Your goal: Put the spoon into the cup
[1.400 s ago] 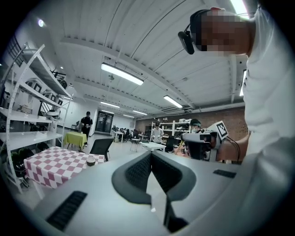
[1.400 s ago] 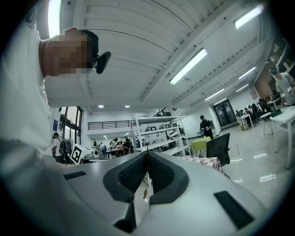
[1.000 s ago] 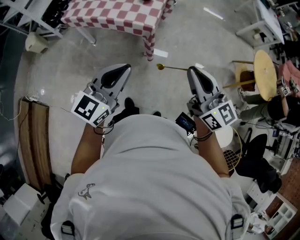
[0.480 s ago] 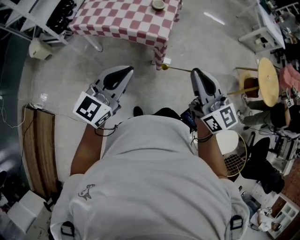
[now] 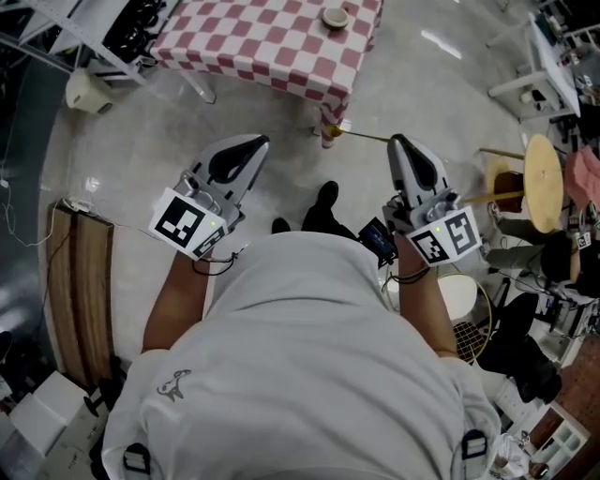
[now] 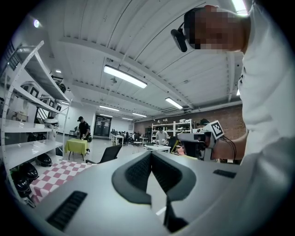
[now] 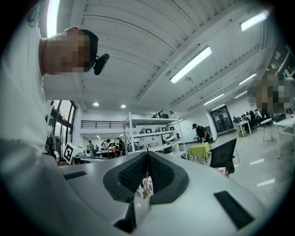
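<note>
My right hand-held gripper (image 5: pixel 403 142) is closed on the spoon (image 5: pixel 359 137). My left hand-held gripper (image 5: pixel 253 142) is closed with nothing in it. The cup (image 5: pixel 335 17) stands on the checkered desk (image 5: pixel 262 42), well apart.

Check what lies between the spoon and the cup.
Only checkered tablecloth separates spoon from cup, seen in the head view.

No readable text; square code markers mark left gripper (image 5: pixel 255 142) and right gripper (image 5: pixel 399 140).

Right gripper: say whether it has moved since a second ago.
Yes. The right gripper, clamping the thin gold spoon, has come nearer the red-checked table.
</note>
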A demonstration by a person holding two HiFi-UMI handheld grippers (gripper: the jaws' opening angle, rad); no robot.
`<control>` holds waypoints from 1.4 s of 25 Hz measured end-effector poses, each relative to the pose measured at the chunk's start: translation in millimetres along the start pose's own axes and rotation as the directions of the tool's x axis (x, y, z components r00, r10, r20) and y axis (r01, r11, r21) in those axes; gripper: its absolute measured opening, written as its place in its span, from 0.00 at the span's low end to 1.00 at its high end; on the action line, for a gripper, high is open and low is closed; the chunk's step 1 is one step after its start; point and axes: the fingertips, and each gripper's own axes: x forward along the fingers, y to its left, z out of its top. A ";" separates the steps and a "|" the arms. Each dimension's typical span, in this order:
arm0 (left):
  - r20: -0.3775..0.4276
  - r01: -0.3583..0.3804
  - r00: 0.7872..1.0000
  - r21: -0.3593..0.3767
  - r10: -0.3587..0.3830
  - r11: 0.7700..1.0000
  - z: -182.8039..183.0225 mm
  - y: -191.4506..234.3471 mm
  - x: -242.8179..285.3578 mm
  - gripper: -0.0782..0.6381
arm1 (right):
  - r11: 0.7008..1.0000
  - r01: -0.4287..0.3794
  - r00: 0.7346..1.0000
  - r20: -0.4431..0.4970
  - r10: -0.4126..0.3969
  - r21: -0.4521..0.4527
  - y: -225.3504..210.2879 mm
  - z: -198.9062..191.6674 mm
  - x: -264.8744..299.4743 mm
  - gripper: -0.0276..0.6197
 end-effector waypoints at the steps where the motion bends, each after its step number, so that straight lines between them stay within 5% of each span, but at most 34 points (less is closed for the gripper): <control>1: 0.000 -0.003 1.000 0.004 0.003 1.000 0.7 2.9 1.8 0.13 | 1.000 -0.003 1.000 0.003 0.003 0.000 -4.2 1.1 4.3 0.09; 11: -0.023 -0.028 0.999 0.002 0.028 1.000 -0.5 29.9 55.7 0.13 | 0.999 -0.035 0.999 0.022 0.035 -0.004 -67.4 19.2 33.8 0.09; 25: -0.040 -0.030 0.999 0.013 0.030 0.999 1.3 38.0 194.8 0.13 | 0.999 -0.036 0.999 0.039 0.035 0.008 -204.1 49.4 24.5 0.09; 35: -0.054 -0.040 0.998 -0.007 0.040 0.999 -6.2 51.4 248.0 0.13 | 0.999 -0.040 0.999 0.035 0.039 0.023 -255.2 52.8 29.5 0.09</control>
